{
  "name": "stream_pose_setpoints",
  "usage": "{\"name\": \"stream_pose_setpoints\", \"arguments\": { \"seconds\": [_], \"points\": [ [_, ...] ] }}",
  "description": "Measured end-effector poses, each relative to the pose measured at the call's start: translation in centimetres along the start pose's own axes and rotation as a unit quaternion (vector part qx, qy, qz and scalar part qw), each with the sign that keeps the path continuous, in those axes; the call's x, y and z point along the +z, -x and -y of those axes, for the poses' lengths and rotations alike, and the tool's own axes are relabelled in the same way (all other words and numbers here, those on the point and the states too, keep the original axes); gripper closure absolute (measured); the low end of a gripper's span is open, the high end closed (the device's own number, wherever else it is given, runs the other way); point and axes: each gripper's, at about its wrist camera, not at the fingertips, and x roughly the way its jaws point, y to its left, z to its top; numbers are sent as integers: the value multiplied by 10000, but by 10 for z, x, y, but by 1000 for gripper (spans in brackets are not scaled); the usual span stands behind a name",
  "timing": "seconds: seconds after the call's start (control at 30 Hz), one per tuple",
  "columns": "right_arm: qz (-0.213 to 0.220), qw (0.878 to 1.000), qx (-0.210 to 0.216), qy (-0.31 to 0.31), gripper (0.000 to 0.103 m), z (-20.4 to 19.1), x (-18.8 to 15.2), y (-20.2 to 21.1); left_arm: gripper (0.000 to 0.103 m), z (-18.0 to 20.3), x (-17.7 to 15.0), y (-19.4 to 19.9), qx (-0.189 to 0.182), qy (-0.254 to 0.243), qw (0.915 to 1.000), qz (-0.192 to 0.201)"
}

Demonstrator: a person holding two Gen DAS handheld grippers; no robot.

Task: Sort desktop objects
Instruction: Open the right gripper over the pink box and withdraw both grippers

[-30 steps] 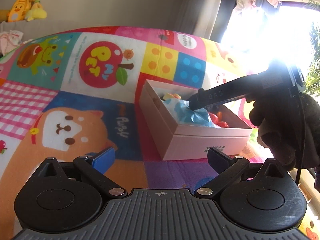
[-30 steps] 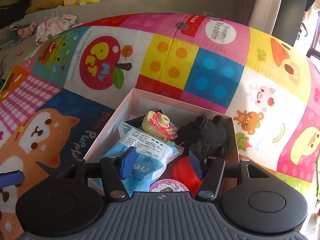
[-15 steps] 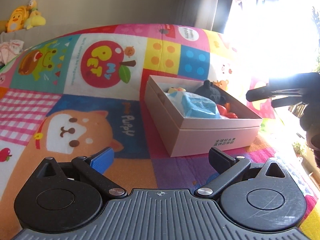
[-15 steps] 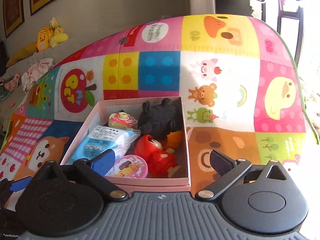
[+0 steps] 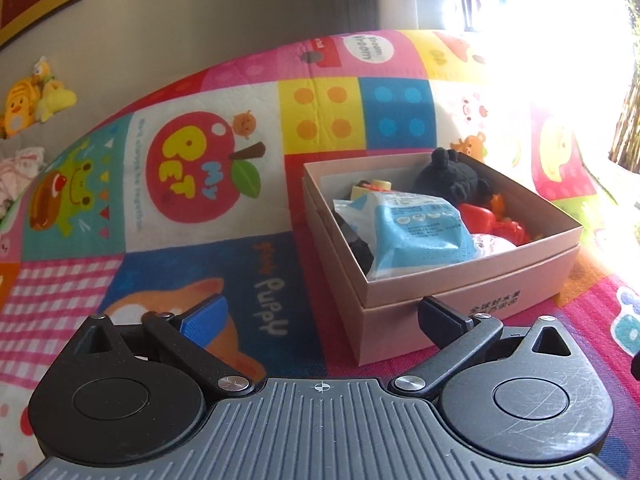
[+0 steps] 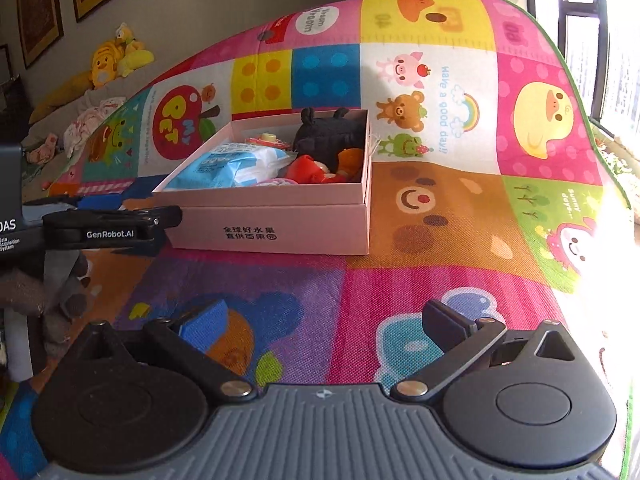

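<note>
The colourful play mat [image 6: 440,220] is bare of loose objects in both views. On it sits the pink box [image 6: 280,224], holding the black plush [image 6: 324,136], the blue packet [image 5: 416,232], a red toy [image 6: 308,170] and a few smaller pieces. The sorting looks finished, or nearly so. The right tool [image 6: 324,320] stands wide and empty, well short of the box, its jaws having just opened. The left tool [image 5: 320,316] is likewise wide and empty, near the box's left corner. Next, probably, comes a check for stray items.
</note>
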Motion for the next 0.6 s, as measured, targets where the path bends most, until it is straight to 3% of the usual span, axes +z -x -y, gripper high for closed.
{"name": "stream_pose_setpoints", "arguments": {
  "seconds": [0.1,0.33,0.43,0.6],
  "points": [
    [-144,9998,17,-99,0,-11,-8,-2,0,2,-2,7,197,-70,9998,39],
    [-524,9982,-261,106,0,-48,-34,-16,0,1,-40,48,-204,29,9987,-464],
    [-379,9969,-575,387,0,-57,-40,-19,0,5,-63,58,14,-37,9966,-823],
    [-266,9977,-570,237,0,-49,-34,-28,0,1,-72,61,175,488,9958,-758]
  ]
}}
